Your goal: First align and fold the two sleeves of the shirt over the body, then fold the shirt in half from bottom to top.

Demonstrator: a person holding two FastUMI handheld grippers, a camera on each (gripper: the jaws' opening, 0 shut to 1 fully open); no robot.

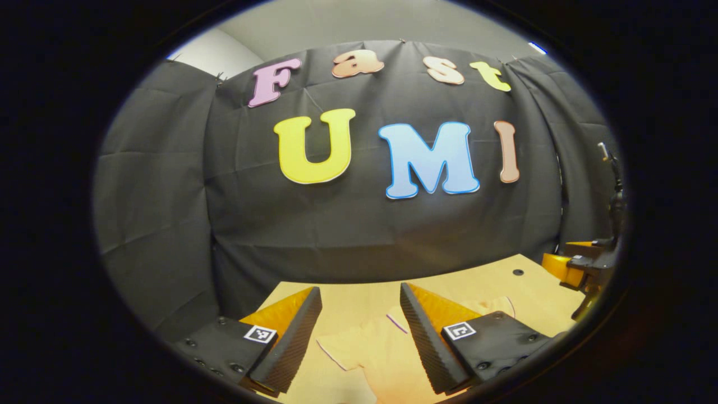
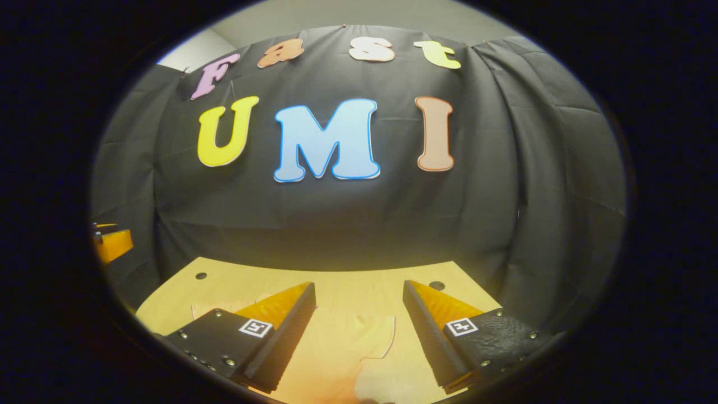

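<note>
Left gripper (image 1: 359, 331): jaws stand wide apart, nothing between them and nothing gripped. Neither finger touches the cloth as far as the left gripper view shows; the gripper hangs above the table (image 1: 359, 294), pointed toward the booth wall.

Shirt (image 1: 370, 348): a pale, peach-toned garment lying flat on the wooden table, seen in the gap between the left gripper's fingers and below them. A thin dark-edged hem or seam runs along its near edges. A further part of it extends past the right-hand finger. Which part is sleeve and which is body cannot be told.

Right gripper (image 2: 359, 331): jaws likewise spread wide, empty, holding nothing. In the right gripper view the shirt (image 2: 373, 336) lies between and beneath its fingers, with a rounded edge just inside the right-hand finger. Contact with the cloth cannot be confirmed.

Far to the right of the left gripper, at the table edge, the right gripper (image 1: 583, 269) appears; its opening cannot be judged from there.
</note>
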